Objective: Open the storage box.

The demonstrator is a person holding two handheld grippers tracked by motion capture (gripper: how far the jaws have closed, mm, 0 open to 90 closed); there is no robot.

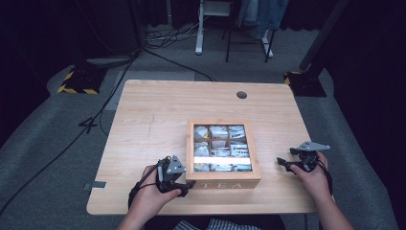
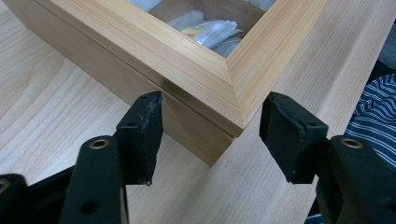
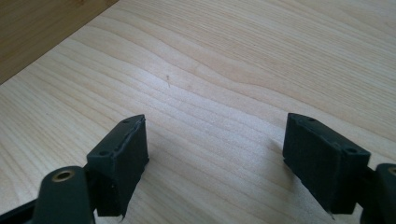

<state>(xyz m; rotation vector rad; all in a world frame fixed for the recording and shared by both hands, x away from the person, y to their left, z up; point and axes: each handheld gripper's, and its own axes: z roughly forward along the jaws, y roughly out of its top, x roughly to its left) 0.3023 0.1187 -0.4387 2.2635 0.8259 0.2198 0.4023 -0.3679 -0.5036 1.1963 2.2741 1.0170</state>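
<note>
We see a square wooden tea box (image 1: 223,179) sitting on the near half of the desk (image 1: 153,115), a little right of centre, with "TEA" lettered on its front wall. Its lid is a broad frame of pale, straight-grained wood with mitred corners around a clear pane, and through that pane we make out a grid of compartments holding crinkled, pale tea sachets (image 1: 220,146). In the left gripper view the near corner of the box (image 2: 219,93) points toward us: the lid's sloped frame meets at a sharp mitre, and a thin dark seam runs between lid and base.

The left gripper (image 1: 187,184) sits at the box's front left corner, held in the person's left hand (image 1: 153,194). Its fingers (image 2: 140,135) are blocky, matte black and slightly rough at the edges; they stand apart on either side of that corner, one just beside the side wall, the other clear of the front wall, neither pressing on the wood.

The right gripper (image 1: 283,163) rests well to the right of the box, in the right hand (image 1: 313,177). Its fingers (image 3: 119,158) are spread wide over bare, light, wavy-grained desk.

A striped sleeve or garment (image 2: 373,116) shows at the desk's near edge.
</note>
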